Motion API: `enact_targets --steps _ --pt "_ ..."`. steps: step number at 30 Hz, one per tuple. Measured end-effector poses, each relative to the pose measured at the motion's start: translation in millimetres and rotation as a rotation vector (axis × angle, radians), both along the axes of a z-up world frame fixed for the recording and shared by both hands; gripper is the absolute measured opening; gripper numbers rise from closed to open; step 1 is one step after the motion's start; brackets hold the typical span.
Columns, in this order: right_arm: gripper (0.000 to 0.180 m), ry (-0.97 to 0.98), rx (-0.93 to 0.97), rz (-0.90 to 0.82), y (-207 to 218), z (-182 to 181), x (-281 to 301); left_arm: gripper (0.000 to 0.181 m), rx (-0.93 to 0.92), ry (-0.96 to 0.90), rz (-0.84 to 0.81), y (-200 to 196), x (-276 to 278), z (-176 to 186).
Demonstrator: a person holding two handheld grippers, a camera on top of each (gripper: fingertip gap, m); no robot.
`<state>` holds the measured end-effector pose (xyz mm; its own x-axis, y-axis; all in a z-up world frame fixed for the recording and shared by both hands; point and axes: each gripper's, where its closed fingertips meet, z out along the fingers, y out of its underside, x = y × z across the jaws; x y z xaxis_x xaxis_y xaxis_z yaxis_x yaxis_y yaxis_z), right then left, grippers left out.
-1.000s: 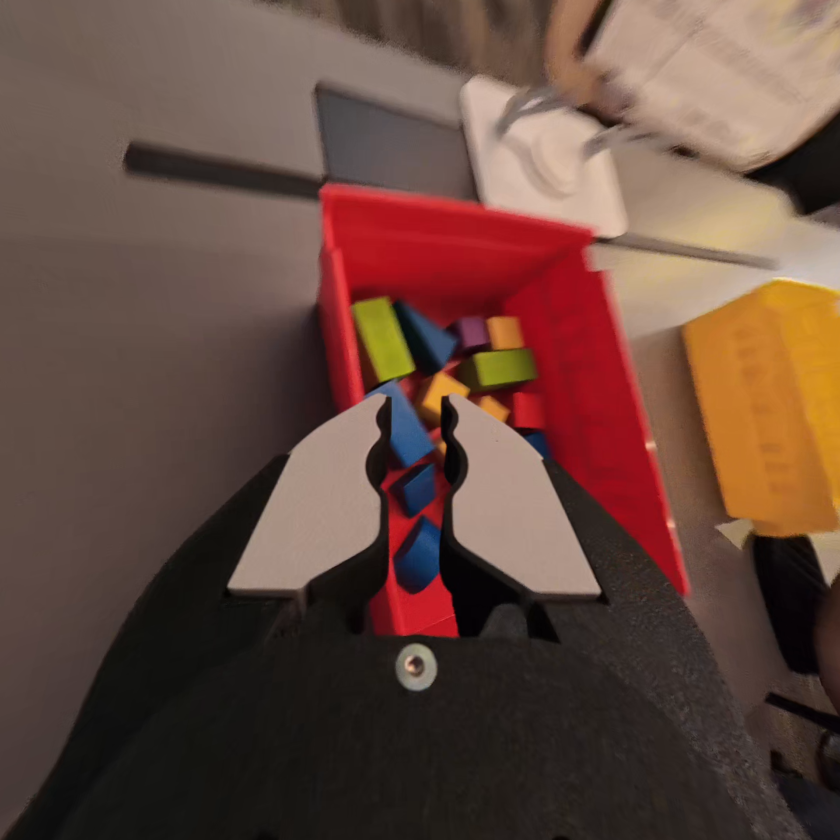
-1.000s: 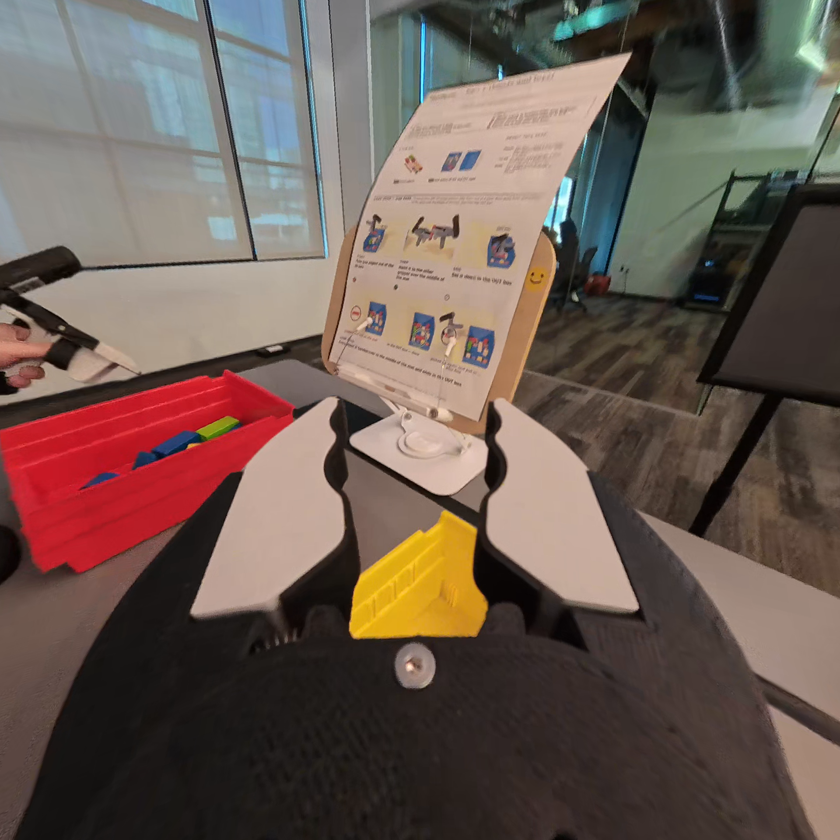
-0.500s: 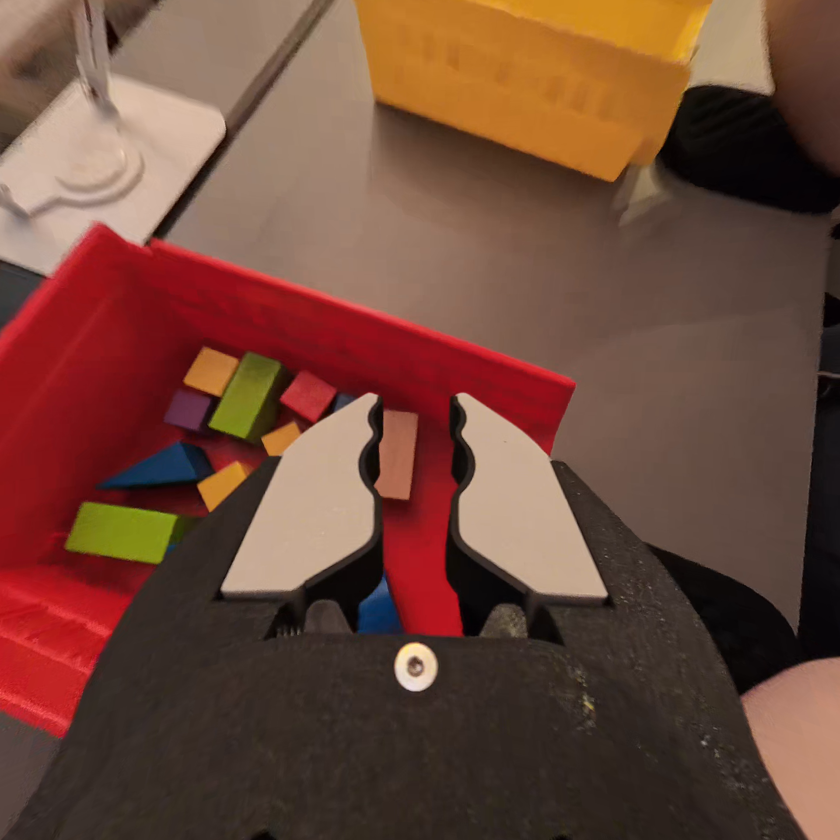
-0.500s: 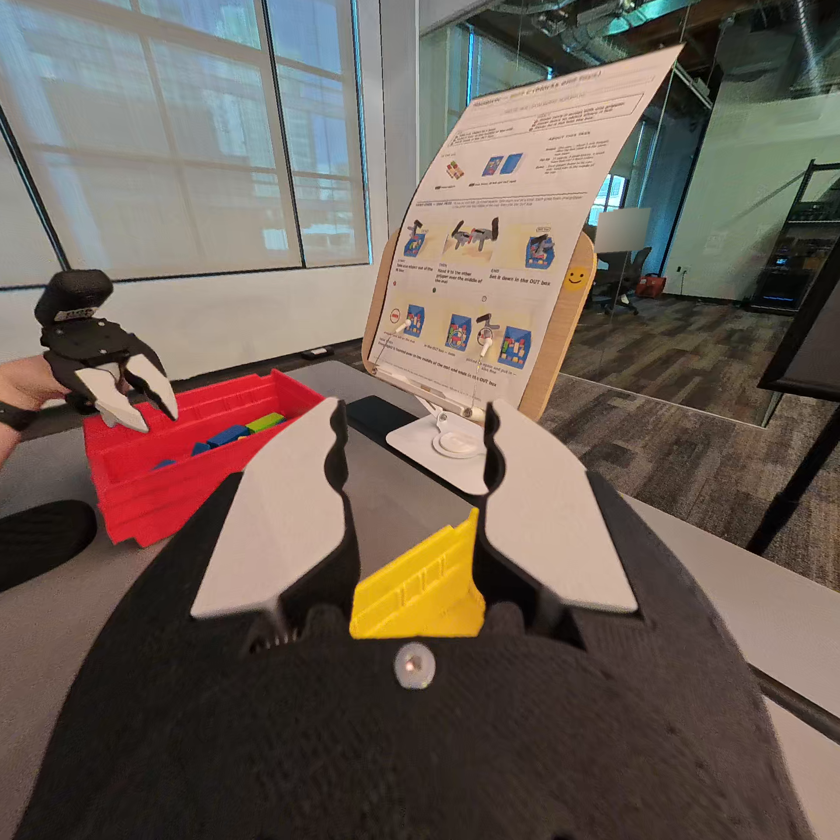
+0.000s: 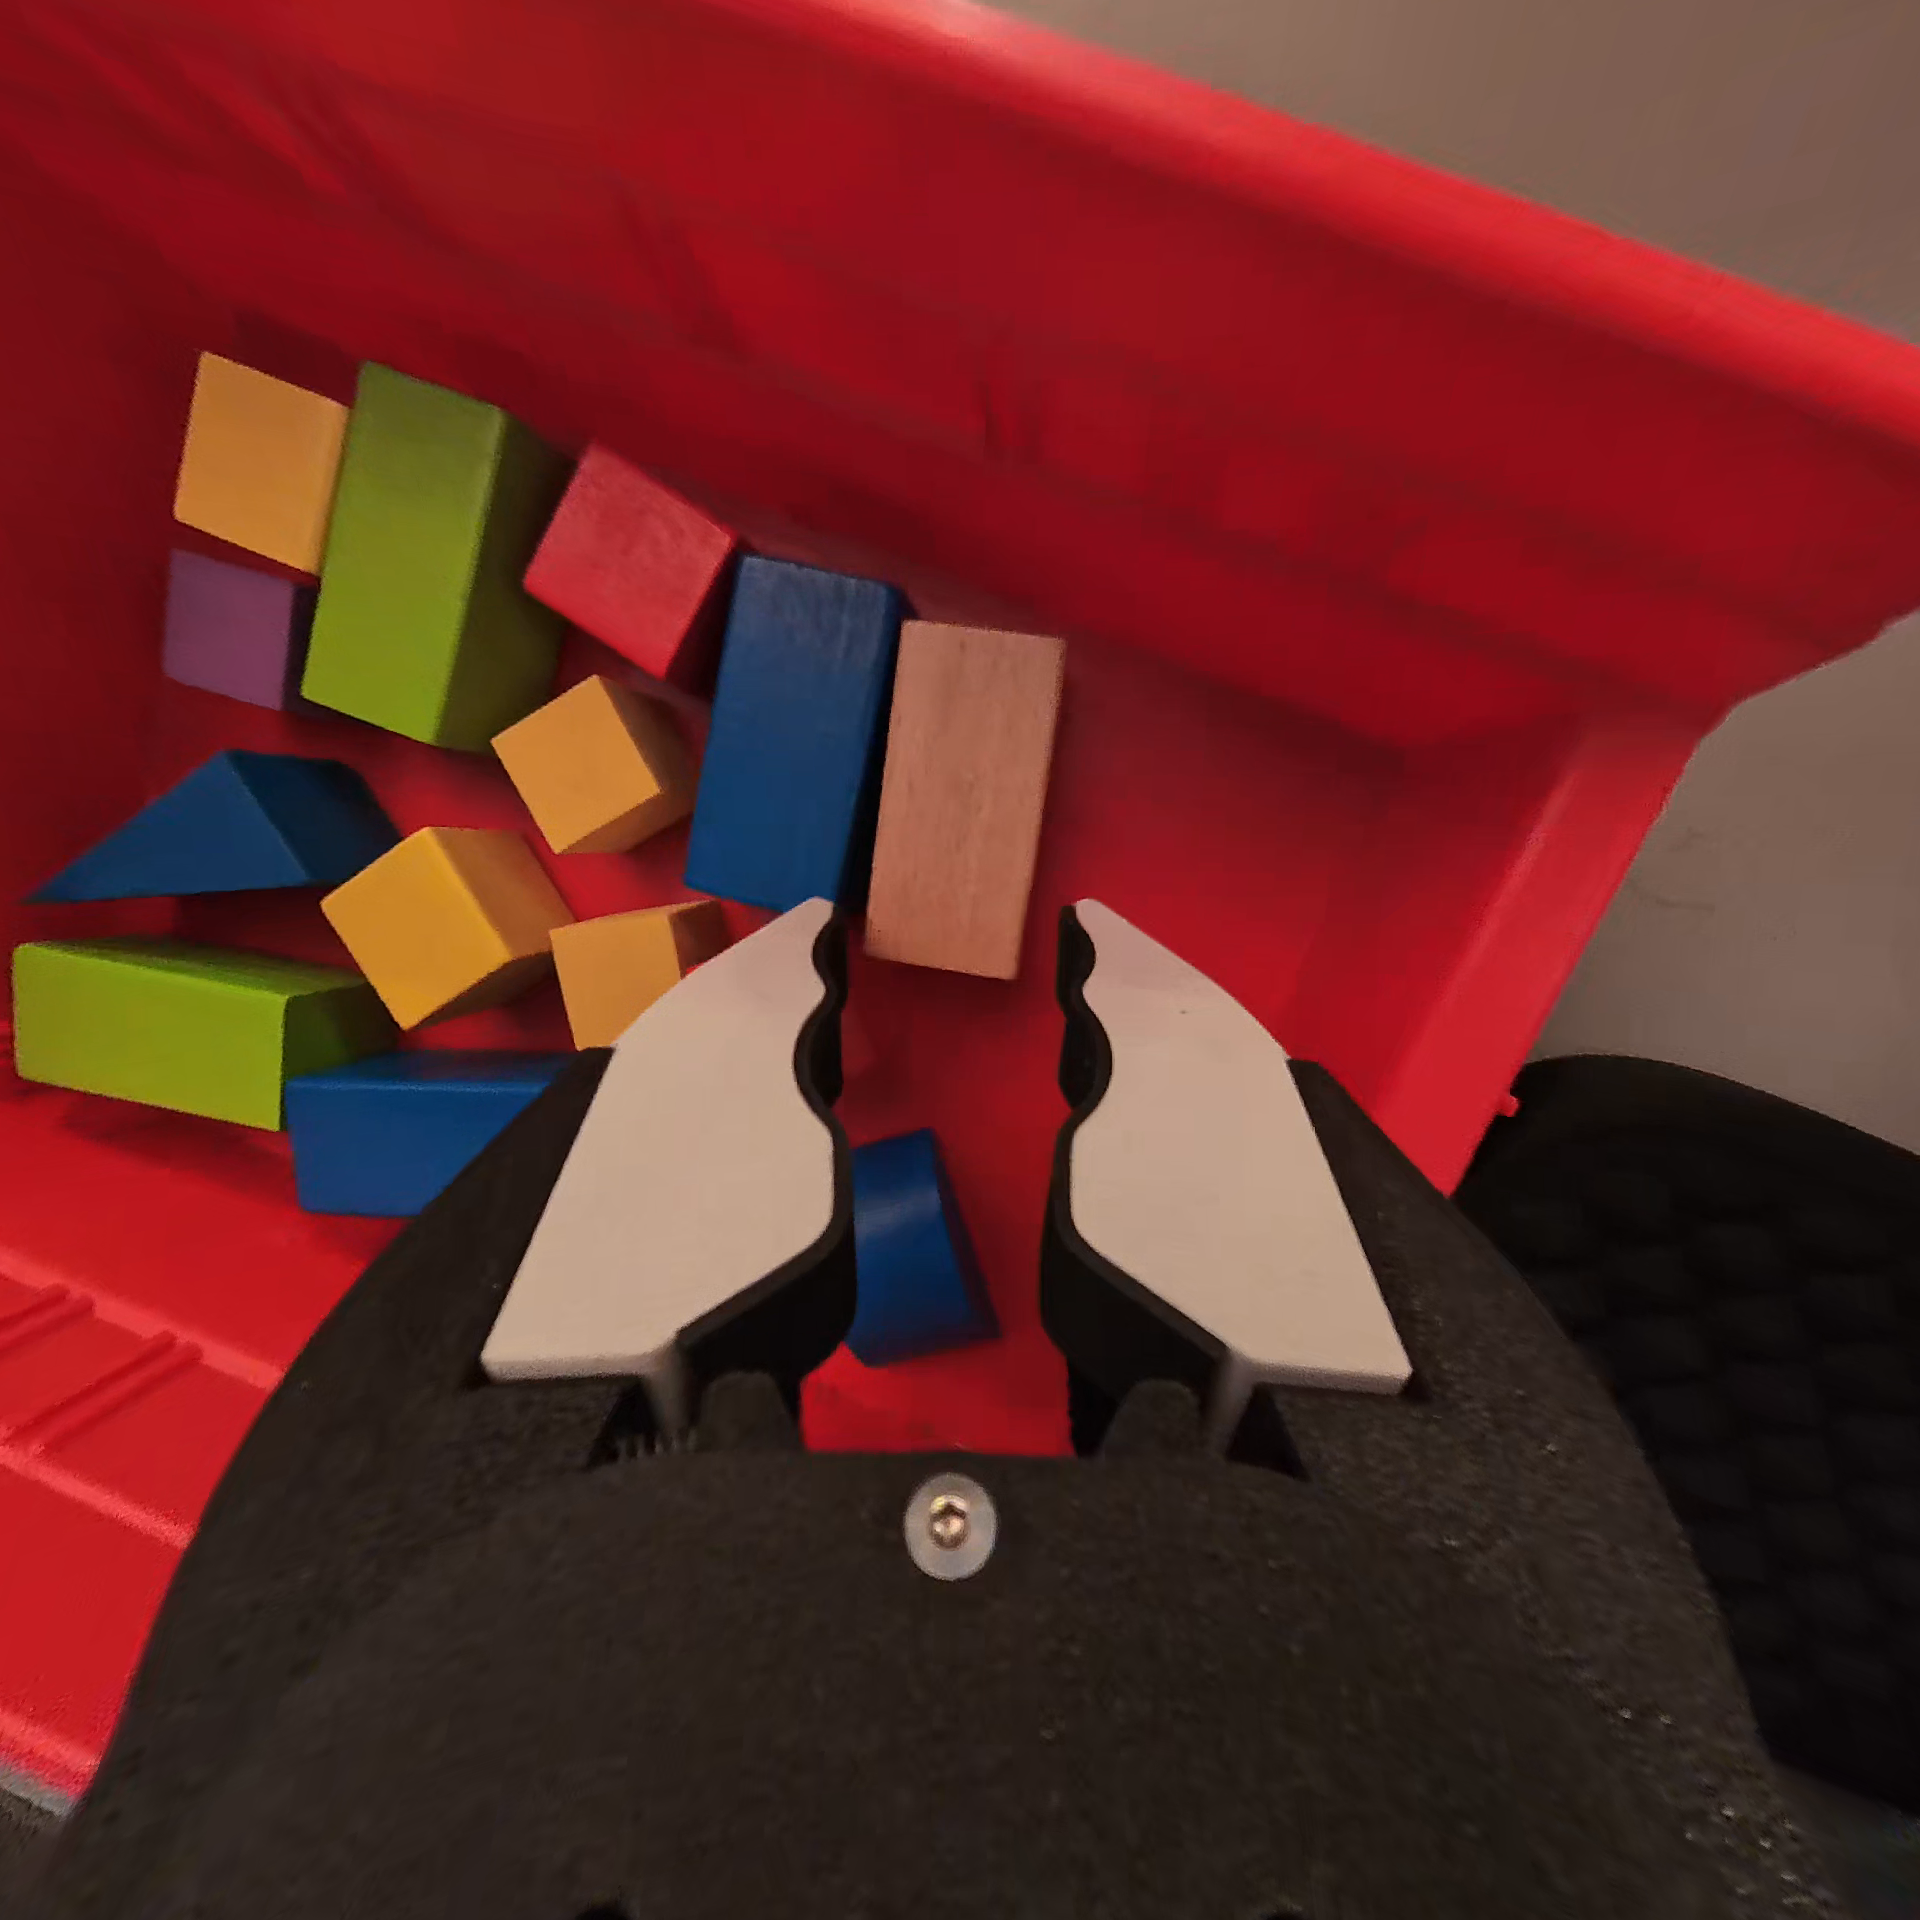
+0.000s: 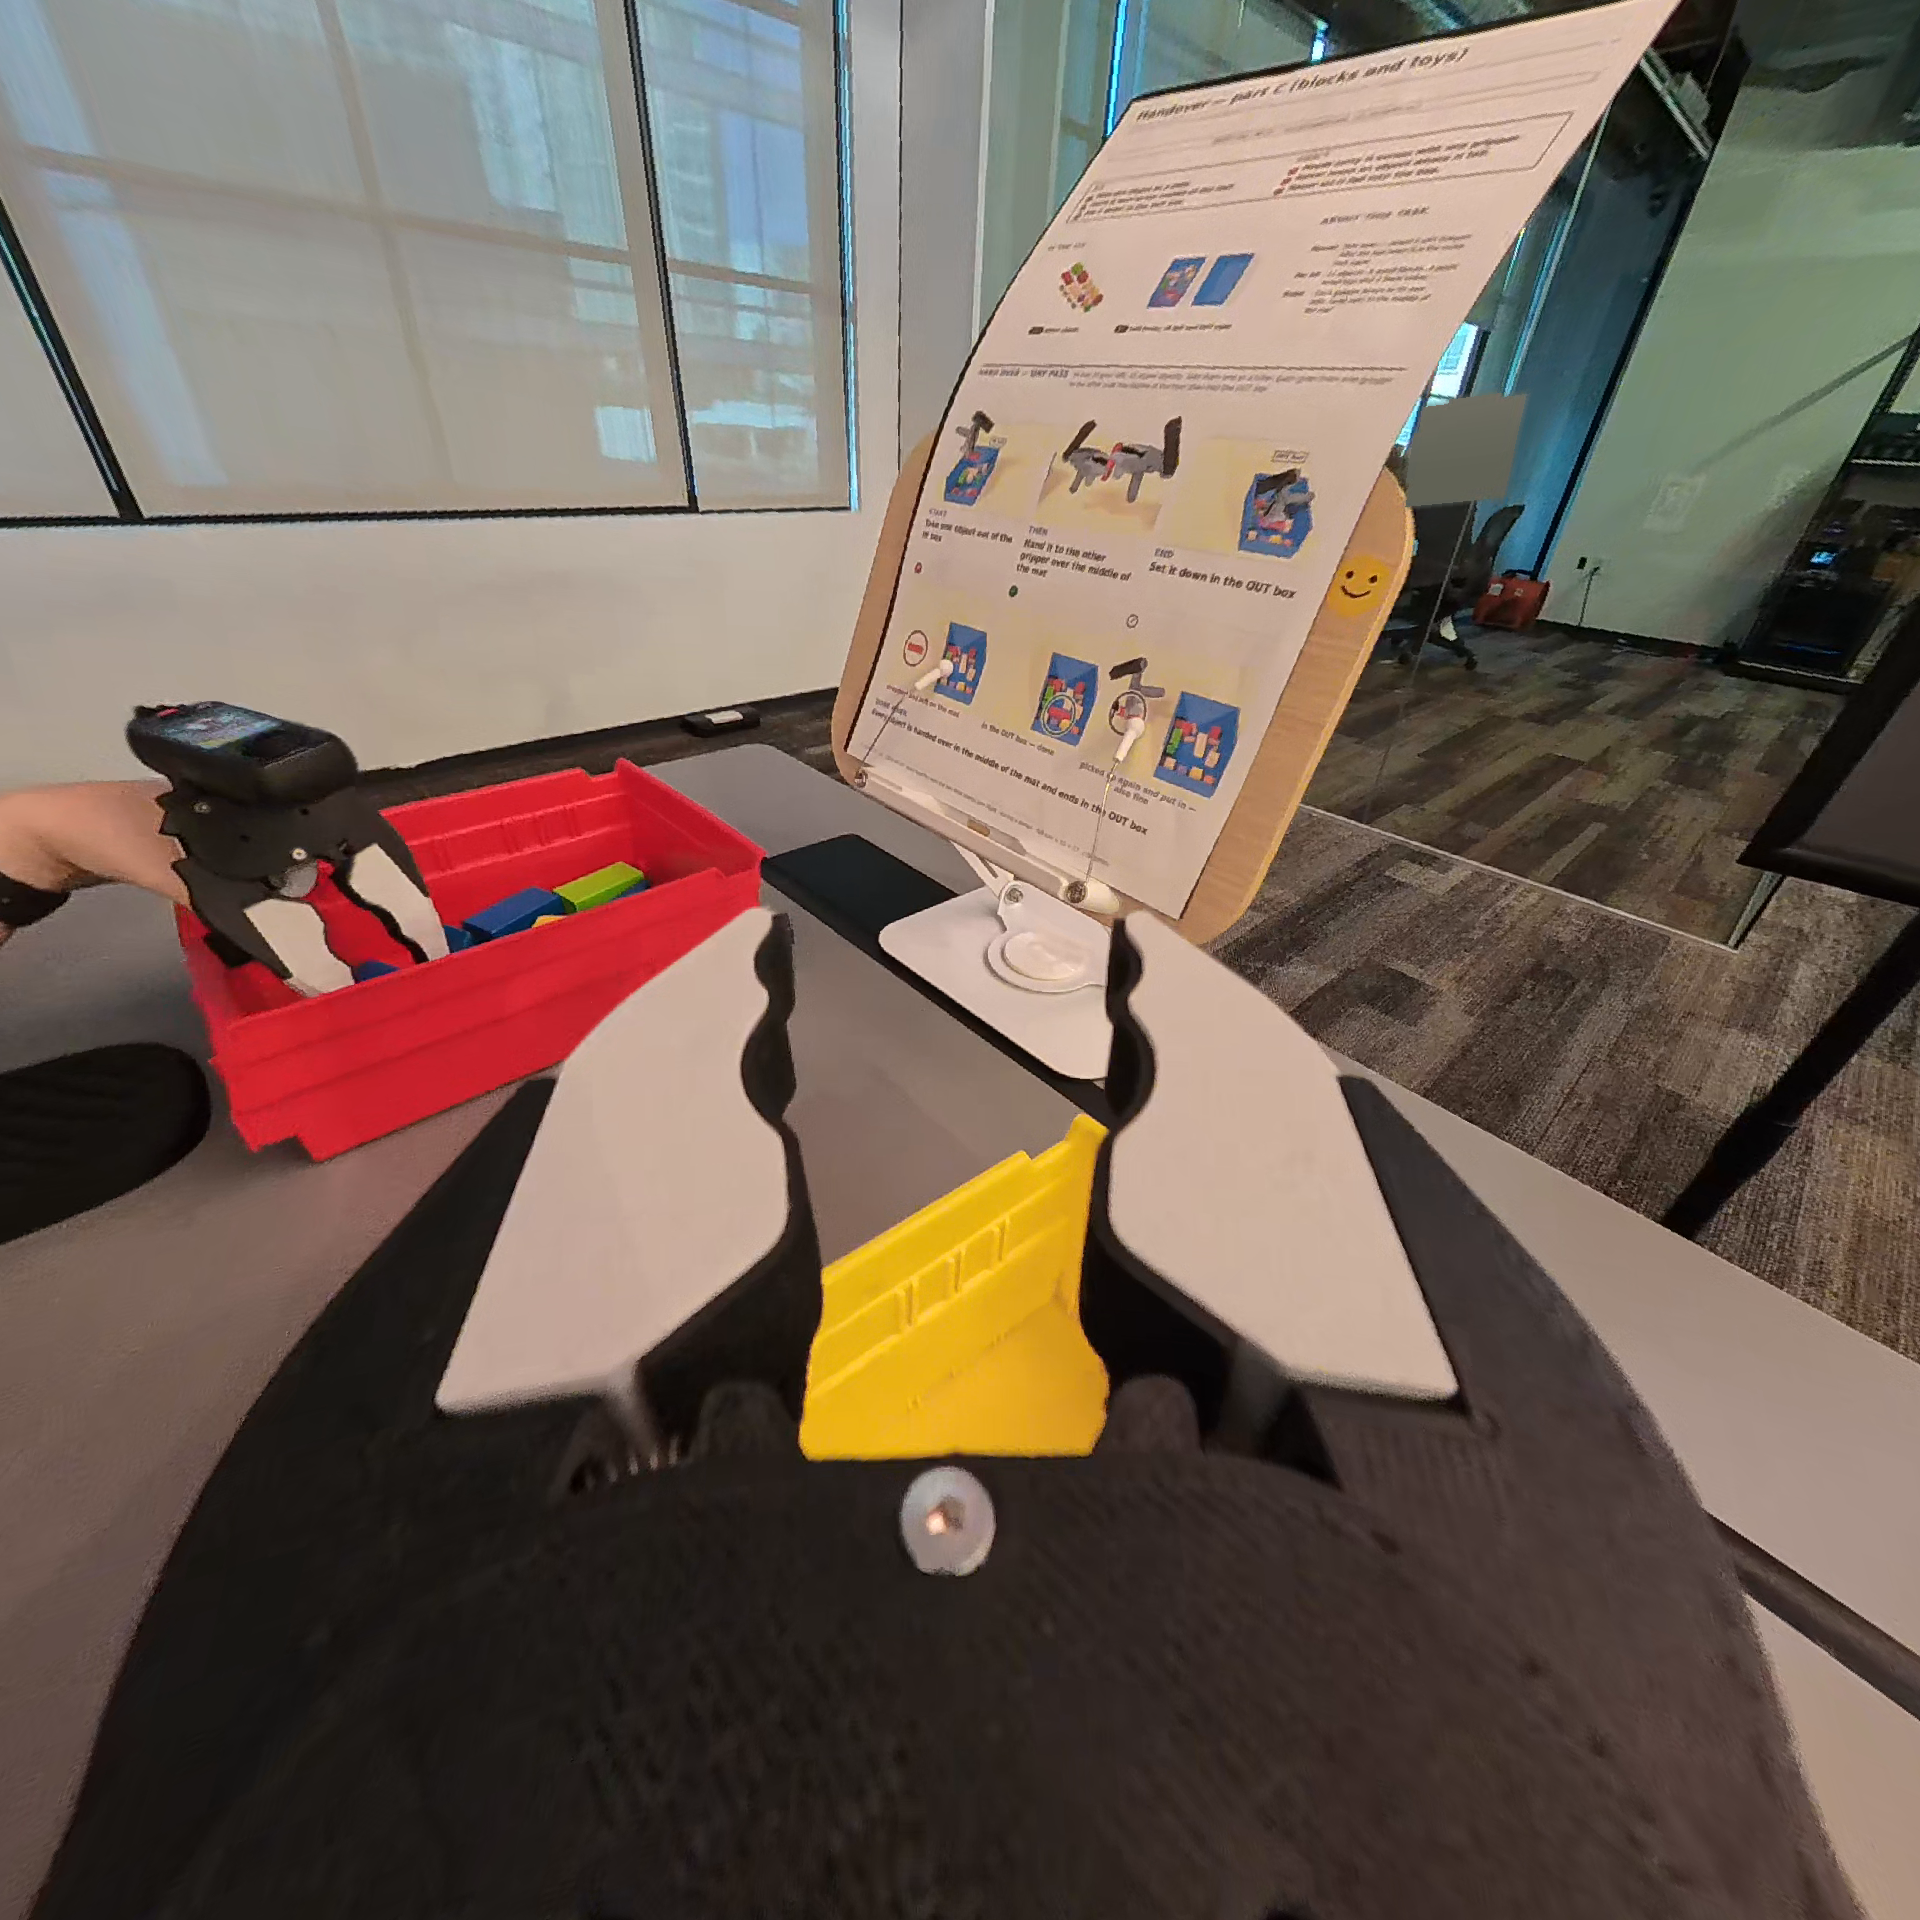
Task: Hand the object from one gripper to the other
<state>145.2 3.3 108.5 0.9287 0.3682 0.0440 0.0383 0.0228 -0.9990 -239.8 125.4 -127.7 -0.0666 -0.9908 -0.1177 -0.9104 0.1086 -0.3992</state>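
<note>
Left gripper [image 5: 945, 935] gapes, empty, over the red bin [image 5: 1351, 436]; the wood block [image 5: 961, 800] at twelve o'clock looks light, rigid, probably best pinched across its long sides.

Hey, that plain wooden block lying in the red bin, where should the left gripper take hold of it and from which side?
Probably across its two long sides near the middle, coming straight down from above. The wooden block lies flat, lengthwise in line with the open left gripper. One long side sits tight against the blue block, so that finger needs to wedge in; the other side is free.
</note>
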Motion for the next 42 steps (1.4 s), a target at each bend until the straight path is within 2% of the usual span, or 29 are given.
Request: enact_targets --steps 6,17,30,36,42 --pt "0.059 0.012 0.019 -0.003 0.3 0.3 3.6 0.035 -0.061 0.023 -0.001 -3.4 3.0 -2.5" --pt "0.059 0.04 0.02 0.003 -2.7 0.5 9.2 0.038 -0.062 0.072 0.005 -3.1 4.6 -16.1" --pt "0.058 0.061 0.005 0.005 -3.4 -4.0 15.5 0.034 -0.088 0.095 0.045 -5.6 2.7 -23.6" --pt "0.058 0.07 -0.008 0.017 -0.5 -7.5 14.1 0.034 -0.139 -0.016 0.081 -8.8 0.6 1.4" --pt "0.058 0.056 -0.023 0.038 5.0 -10.7 4.7 0.034 -0.029 -0.137 0.091 -5.9 -2.3 52.0"
